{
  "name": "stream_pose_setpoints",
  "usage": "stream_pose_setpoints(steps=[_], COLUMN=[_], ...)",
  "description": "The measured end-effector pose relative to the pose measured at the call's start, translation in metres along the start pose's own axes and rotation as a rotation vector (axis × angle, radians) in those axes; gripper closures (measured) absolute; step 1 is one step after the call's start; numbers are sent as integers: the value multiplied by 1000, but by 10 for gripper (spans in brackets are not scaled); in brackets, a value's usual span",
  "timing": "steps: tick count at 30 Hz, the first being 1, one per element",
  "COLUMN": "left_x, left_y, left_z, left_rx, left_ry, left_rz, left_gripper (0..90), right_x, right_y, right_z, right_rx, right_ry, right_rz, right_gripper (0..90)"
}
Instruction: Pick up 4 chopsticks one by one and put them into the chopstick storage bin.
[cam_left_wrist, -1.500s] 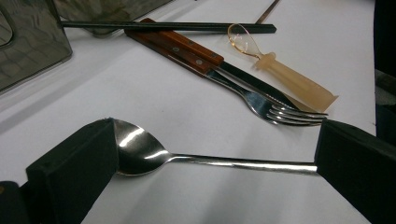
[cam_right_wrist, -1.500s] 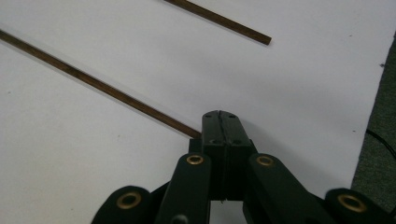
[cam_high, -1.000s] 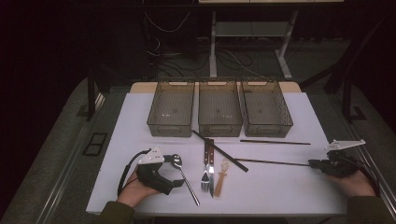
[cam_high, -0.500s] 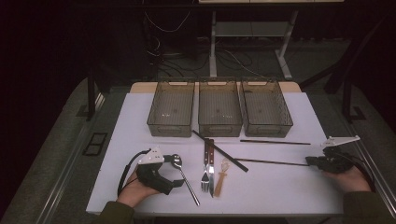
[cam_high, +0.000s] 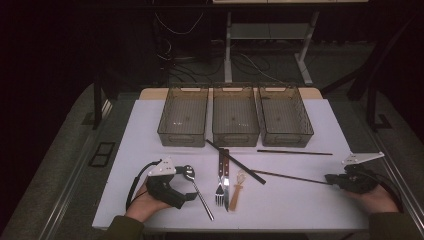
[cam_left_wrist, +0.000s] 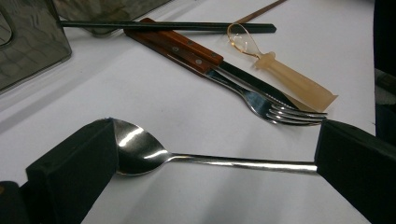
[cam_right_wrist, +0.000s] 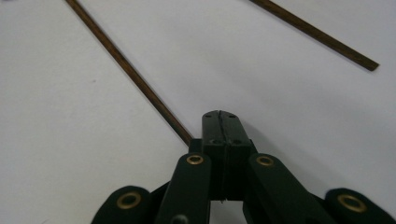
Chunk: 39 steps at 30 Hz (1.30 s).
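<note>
The left tongs (cam_left_wrist: 205, 163) are spread around the shiny steel spoon (cam_left_wrist: 187, 156) lying on the white desk (cam_high: 310, 200). At three o'clock, the right tongs (cam_right_wrist: 220, 116) are pressed together beside a thin brown wooden chopstick (cam_right_wrist: 130, 72).

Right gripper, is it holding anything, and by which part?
The right gripper is shut with nothing between its jaws; the thin brown stick ends beside them. A hold cannot be told.

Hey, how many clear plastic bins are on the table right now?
3, side by side along the table's far edge: the left bin, the middle bin and the right bin. None seems hidden.
</note>
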<state>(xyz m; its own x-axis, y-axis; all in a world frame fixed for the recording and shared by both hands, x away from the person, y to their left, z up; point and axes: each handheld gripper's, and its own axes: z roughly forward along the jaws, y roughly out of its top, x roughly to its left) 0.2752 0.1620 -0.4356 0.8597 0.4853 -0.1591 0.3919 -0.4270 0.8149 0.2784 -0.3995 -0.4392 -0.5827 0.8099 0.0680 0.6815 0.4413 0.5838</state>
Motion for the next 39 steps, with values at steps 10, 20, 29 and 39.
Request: stream_pose_setpoints(steps=[10, 20, 29, 39], left_x=[0, 0, 0, 0], left_y=[0, 0, 0, 0], left_z=[0, 0, 0, 1], left_rx=[0, 0, 0, 2], left_ry=[0, 0, 0, 0], left_rz=[0, 0, 1, -3], left_gripper=[0, 0, 0, 0], right_x=[19, 35, 45, 54], right_y=[-1, -1, 0, 21], right_z=[0, -1, -1, 2], right_rx=[13, 40, 58, -8], right_ry=[37, 83, 90, 199], right_rz=[-52, -95, -138, -201], right_gripper=[899, 899, 899, 694])
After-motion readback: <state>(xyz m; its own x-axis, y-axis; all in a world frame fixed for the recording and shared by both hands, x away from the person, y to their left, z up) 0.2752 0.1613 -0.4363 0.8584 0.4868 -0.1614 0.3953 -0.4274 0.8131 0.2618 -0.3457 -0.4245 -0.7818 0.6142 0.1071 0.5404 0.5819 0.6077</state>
